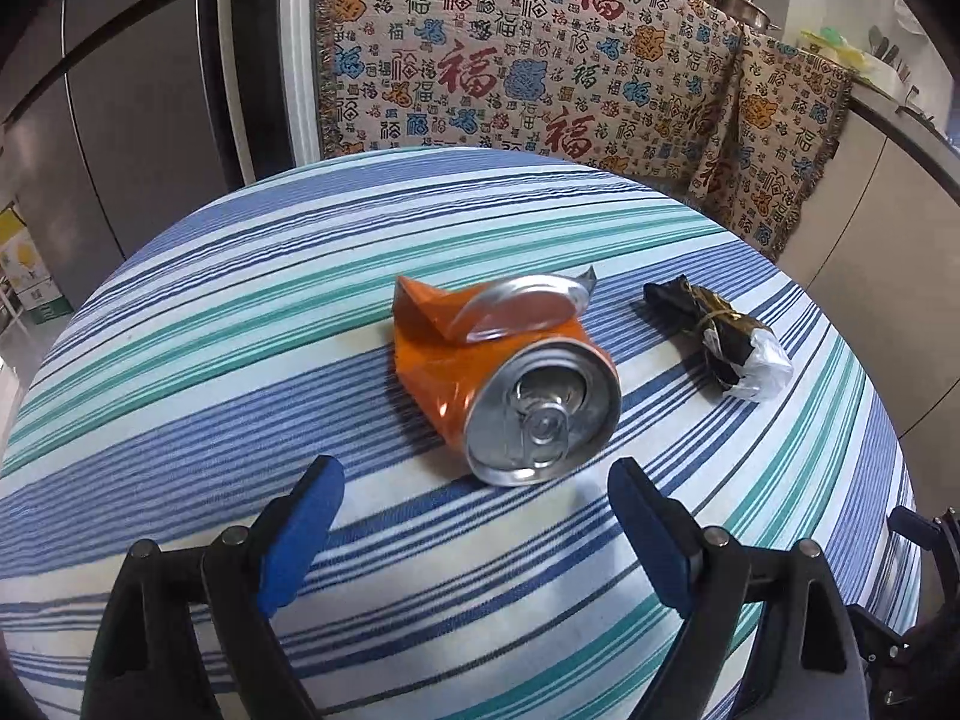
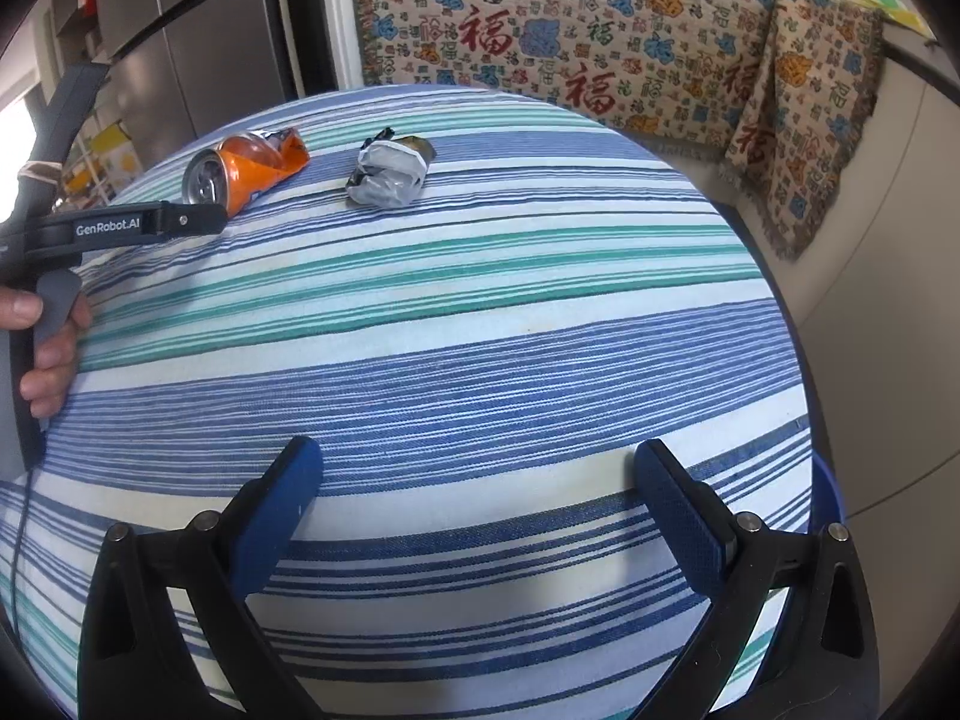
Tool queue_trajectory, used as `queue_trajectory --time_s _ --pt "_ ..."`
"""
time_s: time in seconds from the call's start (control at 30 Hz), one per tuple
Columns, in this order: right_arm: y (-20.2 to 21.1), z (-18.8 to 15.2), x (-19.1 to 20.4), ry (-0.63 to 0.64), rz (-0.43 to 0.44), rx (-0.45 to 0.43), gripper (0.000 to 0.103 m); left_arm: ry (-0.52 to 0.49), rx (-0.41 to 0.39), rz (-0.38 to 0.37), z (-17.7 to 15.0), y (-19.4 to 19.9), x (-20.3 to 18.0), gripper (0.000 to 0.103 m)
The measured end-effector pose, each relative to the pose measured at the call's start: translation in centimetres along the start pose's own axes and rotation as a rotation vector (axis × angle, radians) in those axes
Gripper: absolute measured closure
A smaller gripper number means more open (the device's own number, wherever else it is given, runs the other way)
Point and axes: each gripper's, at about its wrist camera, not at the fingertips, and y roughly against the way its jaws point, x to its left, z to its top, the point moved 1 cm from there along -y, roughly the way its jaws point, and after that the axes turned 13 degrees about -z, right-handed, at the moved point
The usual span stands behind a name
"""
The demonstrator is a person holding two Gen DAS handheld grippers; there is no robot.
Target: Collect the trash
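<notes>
A crushed orange can (image 1: 510,372) lies on its side on a round table (image 1: 180,330) covered in a blue, teal and white striped cloth, its silver pull-tab end turned toward the left gripper (image 1: 474,480). The left gripper's jaws stand spread wide, empty, low over the cloth just short of the can, which sits in line with the gap between the blue pads (image 1: 300,534) without touching either. To the can's right, apart from it, lies a crumpled black wrapper with a clear plastic end (image 1: 720,339).

From the right wrist view, the right gripper (image 2: 477,468) hovers over the near part of the table, its jaws likewise spread and holding nothing, well apart from both pieces of trash. The can (image 2: 246,171) and the wrapper (image 2: 390,174) appear at the far left of the tabletop, near each other. The left gripper's black body, marked GenRobot.AI, reaches in from the left edge to just beside the can, with the person's left hand (image 2: 48,336) on its handle.

Behind the table, a fringed blanket printed with red, blue and orange Chinese characters (image 1: 540,66) drapes over furniture.
</notes>
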Motion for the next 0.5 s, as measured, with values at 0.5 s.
queue_trajectory --time_s 0.5 --pt "0.1 0.0 -0.2 0.003 0.010 0.003 0.000 -0.076 0.017 0.012 0.6 -0.7 -0.8 0.046"
